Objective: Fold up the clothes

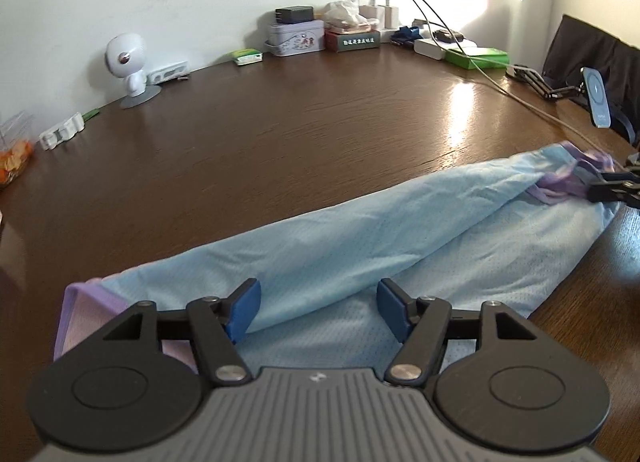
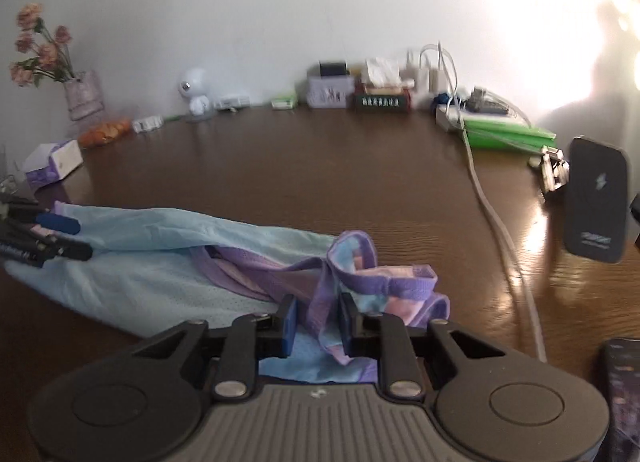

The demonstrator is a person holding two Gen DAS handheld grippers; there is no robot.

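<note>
Dark brown wood-grain table (image 1: 280, 134), glossy, glare patch at right. Back edge along the white wall is cluttered: small white round-headed figurine (image 1: 130, 66), printed tin box (image 1: 296, 38), white chargers (image 1: 382, 12) with a white cable (image 2: 496, 222) running forward across the table just right of the garment, green flat boxes (image 2: 504, 134), vase of pink flowers (image 2: 82, 94) and a tissue box (image 2: 54, 164) far left in the right wrist view. Black phone-like slab on a clamp stand (image 2: 598, 198) at right, apart from the cloth. Garment (image 1: 360, 230): light blue perforated mesh with purple trim, lying on the table's near side as a long strip, top layer rolled over lengthwise in a soft fold; purple-edged openings bunched and twisted at its right end. Left gripper (image 1: 318, 310) over the left end, blue pads wide apart, fold edge between them, not pinched. Right gripper (image 2: 318, 320) at the bunched end, jaws narrowed with a purple trim strip in the gap; can't tell if it's actually clamped.
</note>
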